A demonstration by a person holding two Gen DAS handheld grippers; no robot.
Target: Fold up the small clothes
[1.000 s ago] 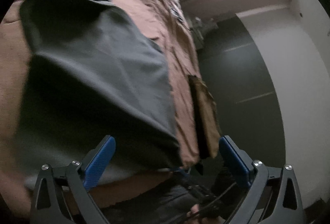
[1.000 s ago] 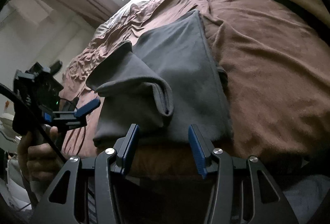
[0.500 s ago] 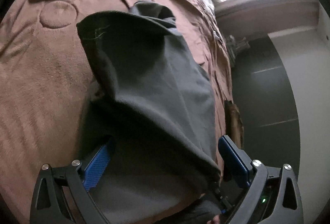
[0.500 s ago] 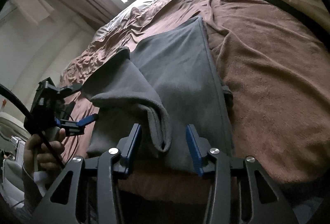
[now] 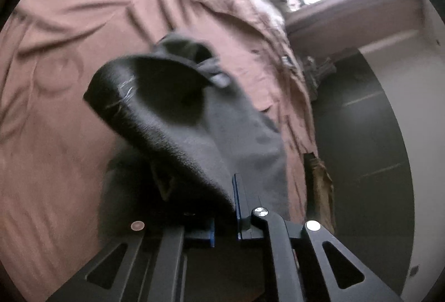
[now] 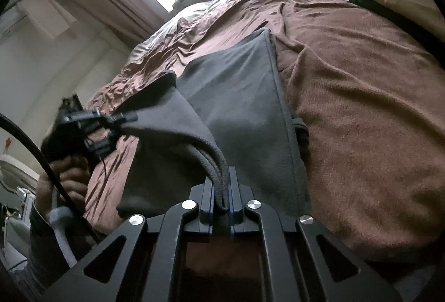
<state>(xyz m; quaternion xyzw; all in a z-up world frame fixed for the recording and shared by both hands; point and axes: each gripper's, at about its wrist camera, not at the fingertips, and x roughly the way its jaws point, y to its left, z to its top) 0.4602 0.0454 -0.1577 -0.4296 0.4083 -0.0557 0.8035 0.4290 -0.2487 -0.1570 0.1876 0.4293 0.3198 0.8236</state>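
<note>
A dark grey garment [image 6: 244,113] is spread on the brown bedspread [image 6: 361,107], its near edge at the bedspread's front. That edge is clamped by the right gripper [image 6: 221,191] and by the left gripper [image 5: 230,207], at separate points. One flap is already doubled over; the main fold appears not yet made.

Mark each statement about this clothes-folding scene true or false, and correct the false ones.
1. The right gripper is shut on the grey garment's edge. True.
2. The garment lies on a white sheet. False: it lies on a brown bedspread.
3. The left gripper is open and clear of the cloth. False: its fingers are shut on the cloth.
4. A hand grips the left gripper's handle in the right wrist view. True.
5. The garment is fully flat. False: one side is lifted and folded over.
</note>
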